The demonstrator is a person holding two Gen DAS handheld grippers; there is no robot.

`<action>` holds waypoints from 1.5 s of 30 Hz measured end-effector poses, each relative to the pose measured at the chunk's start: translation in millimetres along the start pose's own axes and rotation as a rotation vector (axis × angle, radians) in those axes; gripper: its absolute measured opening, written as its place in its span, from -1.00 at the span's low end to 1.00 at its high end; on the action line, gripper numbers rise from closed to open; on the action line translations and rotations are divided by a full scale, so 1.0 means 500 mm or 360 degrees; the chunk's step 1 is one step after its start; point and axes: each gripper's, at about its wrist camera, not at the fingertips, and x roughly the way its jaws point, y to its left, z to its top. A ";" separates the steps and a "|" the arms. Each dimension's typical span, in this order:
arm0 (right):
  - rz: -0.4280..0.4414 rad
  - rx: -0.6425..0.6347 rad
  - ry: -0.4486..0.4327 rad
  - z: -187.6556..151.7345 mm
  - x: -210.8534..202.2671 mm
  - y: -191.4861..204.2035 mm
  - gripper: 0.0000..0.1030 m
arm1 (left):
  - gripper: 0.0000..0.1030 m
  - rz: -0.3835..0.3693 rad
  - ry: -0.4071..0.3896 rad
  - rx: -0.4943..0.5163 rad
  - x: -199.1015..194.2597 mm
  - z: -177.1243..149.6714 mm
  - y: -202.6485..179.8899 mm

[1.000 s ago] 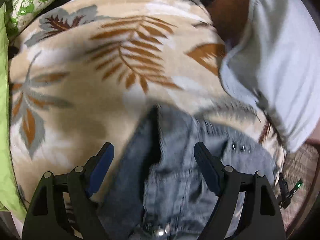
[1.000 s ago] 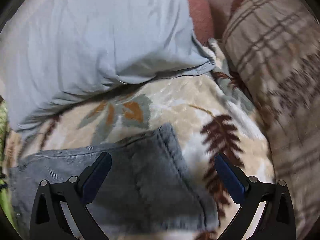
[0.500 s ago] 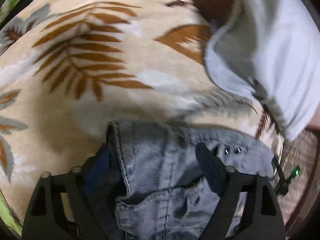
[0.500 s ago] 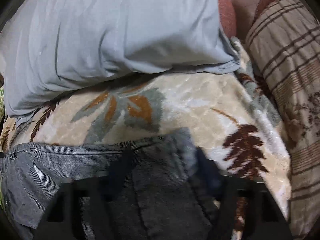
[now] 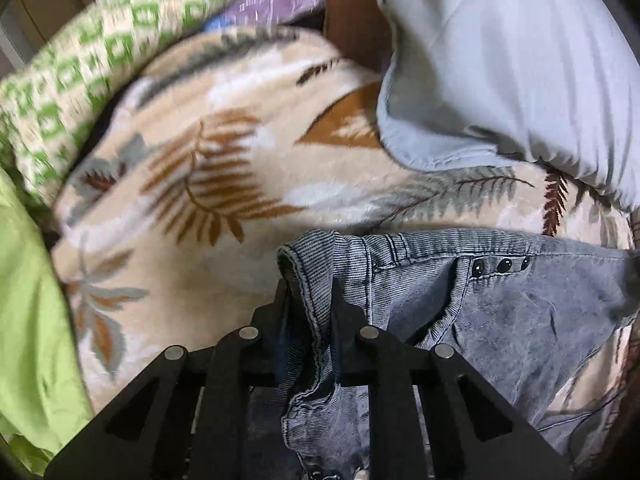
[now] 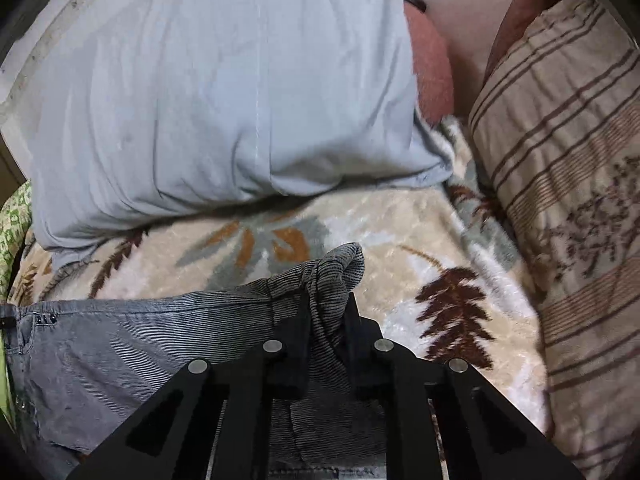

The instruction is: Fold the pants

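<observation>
Both hand-held grippers [image 5: 310,300] [image 6: 326,314] have clamped the pants [image 5: 500,300], hiding fingertips.

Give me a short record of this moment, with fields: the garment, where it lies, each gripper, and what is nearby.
garment: grey-blue pants, waistband with three dark snaps in the left wrist view
surface: beige leaf-print blanket
left gripper: shut on a bunched corner of the pants
right gripper: shut on the opposite corner of the pants
cloth between the grippers: spans across the blanket
nearby: pale blue pillow behind the pants, striped cushion to the right, green patterned cloth to the left
</observation>
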 end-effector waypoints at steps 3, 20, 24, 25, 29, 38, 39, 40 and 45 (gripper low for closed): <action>0.0010 0.0013 -0.0057 0.005 -0.041 -0.002 -0.76 | -0.72 0.0050 -0.0082 0.0023 -0.043 -0.012 0.006; 0.0066 0.0137 -0.0287 -0.096 -0.290 -0.050 -0.75 | -0.72 0.0155 -0.0428 0.0073 -0.239 -0.133 0.023; 0.0086 0.0150 -0.0315 -0.140 -0.338 -0.065 -0.75 | -0.72 0.0155 -0.0478 0.0065 -0.273 -0.184 0.030; 0.0090 0.0149 -0.0320 -0.155 -0.350 -0.067 -0.75 | -0.72 0.0150 -0.0484 0.0056 -0.280 -0.198 0.034; 0.0099 0.0143 -0.0349 -0.210 -0.387 -0.074 -0.75 | -0.72 0.0122 -0.0498 0.0024 -0.301 -0.254 0.051; 0.0123 0.0180 -0.0384 -0.367 -0.467 -0.087 -0.75 | -0.72 0.0058 -0.0515 -0.0026 -0.328 -0.392 0.075; 0.0124 0.0181 -0.0387 -0.383 -0.475 -0.087 -0.75 | -0.72 0.0057 -0.0514 -0.0025 -0.329 -0.406 0.076; 0.0124 0.0178 -0.0388 -0.398 -0.483 -0.085 -0.75 | -0.72 0.0049 -0.0509 -0.0028 -0.329 -0.421 0.079; 0.0135 0.0193 -0.0405 -0.475 -0.512 -0.086 -0.74 | -0.71 -0.0007 -0.0437 -0.0059 -0.312 -0.483 0.100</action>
